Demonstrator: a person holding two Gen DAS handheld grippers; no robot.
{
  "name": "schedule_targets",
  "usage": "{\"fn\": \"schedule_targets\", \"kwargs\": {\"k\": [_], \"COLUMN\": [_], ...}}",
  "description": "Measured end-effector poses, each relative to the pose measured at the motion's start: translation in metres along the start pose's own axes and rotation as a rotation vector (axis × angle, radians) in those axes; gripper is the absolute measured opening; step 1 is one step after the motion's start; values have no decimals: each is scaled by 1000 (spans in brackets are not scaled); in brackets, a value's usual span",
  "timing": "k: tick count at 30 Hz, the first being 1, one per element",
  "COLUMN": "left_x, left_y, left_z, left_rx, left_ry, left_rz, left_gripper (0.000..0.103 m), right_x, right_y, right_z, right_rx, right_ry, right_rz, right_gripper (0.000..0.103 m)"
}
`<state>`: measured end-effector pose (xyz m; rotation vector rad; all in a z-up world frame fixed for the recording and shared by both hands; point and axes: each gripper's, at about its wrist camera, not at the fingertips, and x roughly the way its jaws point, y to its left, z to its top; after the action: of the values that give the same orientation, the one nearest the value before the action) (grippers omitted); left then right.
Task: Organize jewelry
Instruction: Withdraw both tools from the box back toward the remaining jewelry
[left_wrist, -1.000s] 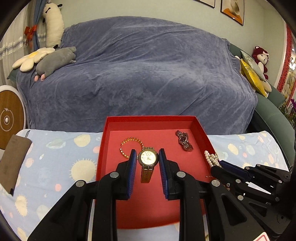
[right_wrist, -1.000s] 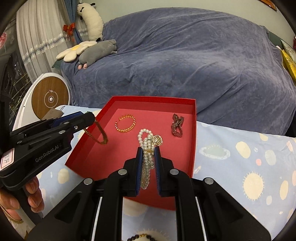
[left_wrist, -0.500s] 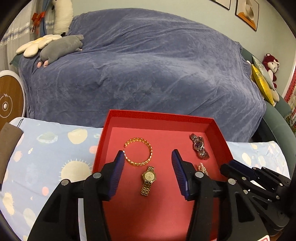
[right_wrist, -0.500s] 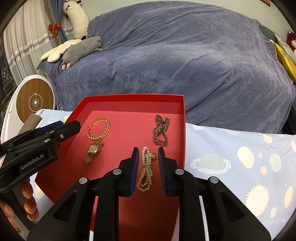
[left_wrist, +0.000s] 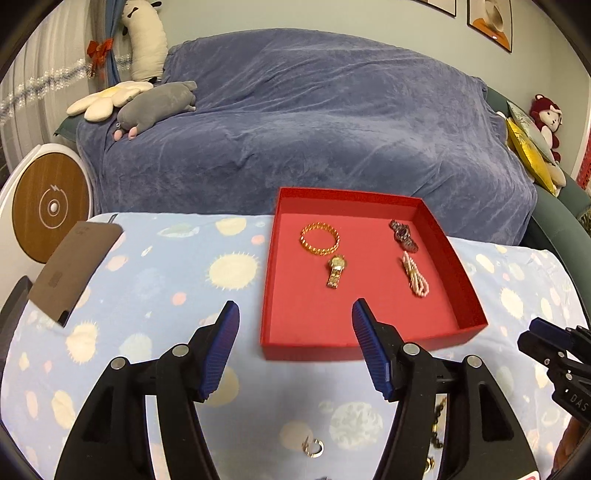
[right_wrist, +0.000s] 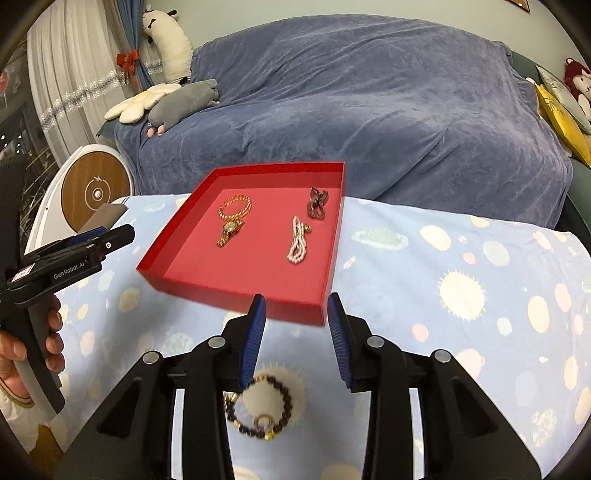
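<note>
A red tray (left_wrist: 455, 258) on the planet-print cloth holds a gold bangle (left_wrist: 319, 239), a gold watch (left_wrist: 336, 271), a dark watch (left_wrist: 403, 235) and a pearl bracelet (left_wrist: 415, 275). My left gripper (left_wrist: 295, 306) hovers at the tray's near edge, its jaws opening with nothing between them. In the right wrist view the tray (right_wrist: 236, 291) lies ahead of my right gripper (right_wrist: 295, 299), whose jaws are also opening and empty. A dark bead bracelet (right_wrist: 264, 406) lies on the cloth beneath its fingers. A small gold ring (left_wrist: 313, 447) lies on the cloth under the left gripper.
A sofa under a blue-grey throw (left_wrist: 314, 129) stands right behind the table. A brown card (left_wrist: 74, 269) lies at the table's left end beside a round white-and-wood device (left_wrist: 48, 210). A hand (right_wrist: 22, 350) holds the left gripper's handle.
The left gripper let go of the gold watch and the right let go of the pearl bracelet, both left in the tray. Both grippers opened wider and drew back to the tray's near edge.
</note>
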<state>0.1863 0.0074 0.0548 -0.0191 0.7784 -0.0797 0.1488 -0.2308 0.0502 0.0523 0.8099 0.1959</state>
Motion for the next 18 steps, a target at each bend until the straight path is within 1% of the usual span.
{"fn": "schedule_targets", "kwargs": {"k": [5, 9, 12, 15, 18], "left_x": [-15, -22, -21, -20, -14], "left_y": [8, 12, 15, 16, 17], "left_z": [-47, -80, -92, -102, -110], "left_rx": [-33, -59, -70, -42, -40], "left_ry": [56, 89, 105, 91, 121], "left_rz": [5, 14, -8, 2, -9], "left_gripper": [61, 61, 61, 61, 61], "right_x": [-21, -20, -15, -8, 2], "right_y": [10, 13, 16, 18, 17], "right_z": [-37, -61, -72, -76, -76], "right_rx": [10, 36, 41, 22, 24], "right_ry": [-5, 32, 66, 72, 83], "right_rz": [-5, 16, 18, 0, -8], "right_gripper": [33, 33, 33, 33, 33]}}
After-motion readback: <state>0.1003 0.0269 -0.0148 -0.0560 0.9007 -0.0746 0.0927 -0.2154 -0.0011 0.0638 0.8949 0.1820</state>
